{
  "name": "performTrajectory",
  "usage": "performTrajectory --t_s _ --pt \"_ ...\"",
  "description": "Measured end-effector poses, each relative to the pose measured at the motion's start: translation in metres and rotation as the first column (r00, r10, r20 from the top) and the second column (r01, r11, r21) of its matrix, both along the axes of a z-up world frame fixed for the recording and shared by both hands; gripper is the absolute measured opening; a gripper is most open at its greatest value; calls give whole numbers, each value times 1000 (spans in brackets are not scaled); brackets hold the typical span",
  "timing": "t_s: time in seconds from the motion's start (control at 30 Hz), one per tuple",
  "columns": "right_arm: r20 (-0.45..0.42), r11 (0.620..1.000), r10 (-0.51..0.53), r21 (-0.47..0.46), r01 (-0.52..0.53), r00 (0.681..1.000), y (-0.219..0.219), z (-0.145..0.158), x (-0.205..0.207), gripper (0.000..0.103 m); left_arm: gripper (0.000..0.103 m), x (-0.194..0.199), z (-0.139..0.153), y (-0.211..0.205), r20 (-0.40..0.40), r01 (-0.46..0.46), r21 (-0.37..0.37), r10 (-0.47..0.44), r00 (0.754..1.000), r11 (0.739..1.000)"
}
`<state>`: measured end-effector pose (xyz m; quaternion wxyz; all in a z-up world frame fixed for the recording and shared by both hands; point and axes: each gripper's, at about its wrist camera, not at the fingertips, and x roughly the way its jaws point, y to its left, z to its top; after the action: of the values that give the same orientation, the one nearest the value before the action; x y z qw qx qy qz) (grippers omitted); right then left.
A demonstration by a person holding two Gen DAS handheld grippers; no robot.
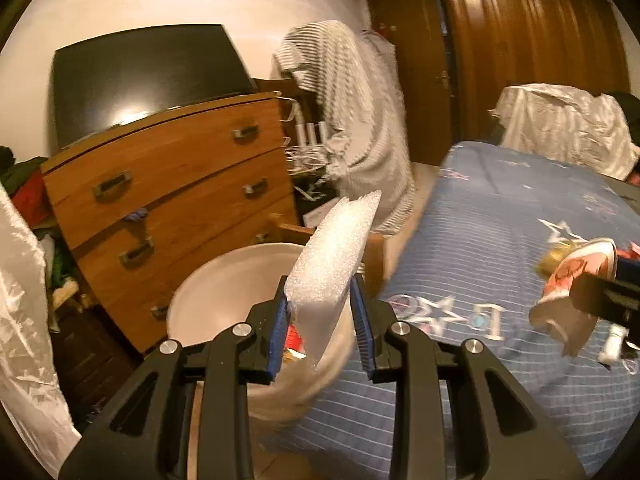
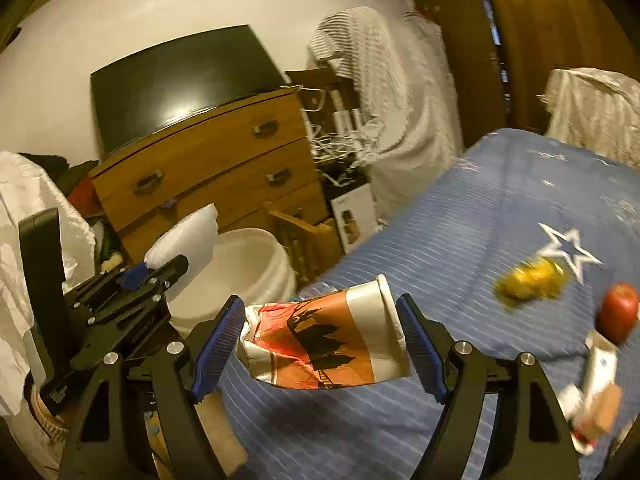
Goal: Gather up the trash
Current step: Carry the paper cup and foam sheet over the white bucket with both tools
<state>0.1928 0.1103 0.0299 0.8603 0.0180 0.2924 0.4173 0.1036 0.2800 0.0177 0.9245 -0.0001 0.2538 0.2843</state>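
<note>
My left gripper (image 1: 320,322) pinches 1 white foam piece (image 1: 334,256) above the white bucket (image 1: 224,280), which holds red scraps. My right gripper (image 2: 320,338), spread wide, clamps 1 crushed paper cup (image 2: 324,336) over the blue bedspread (image 2: 480,208); 1 apple (image 2: 618,312) lies there.

Bucket (image 1: 224,280) on the floor between the dresser (image 1: 168,184) behind it and the bed (image 1: 500,240) to its right. Television (image 1: 144,80) atop the dresser. On the bed: apple (image 2: 618,312), a blurred item, possibly a wrapper (image 2: 532,282), beside it.
</note>
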Motion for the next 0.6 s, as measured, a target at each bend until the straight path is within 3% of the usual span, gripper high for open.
performTrajectory --t_s 0.33,0.6 --pt "-29 995 96 2 -96 995 101 34 36 78 28 -3 7 64 -13 -106 14 106 994 994" --pt "-80 988 152 -3 -153 985 169 41 50 78 28 0 6 100 -27 -159 -2 159 987 987"
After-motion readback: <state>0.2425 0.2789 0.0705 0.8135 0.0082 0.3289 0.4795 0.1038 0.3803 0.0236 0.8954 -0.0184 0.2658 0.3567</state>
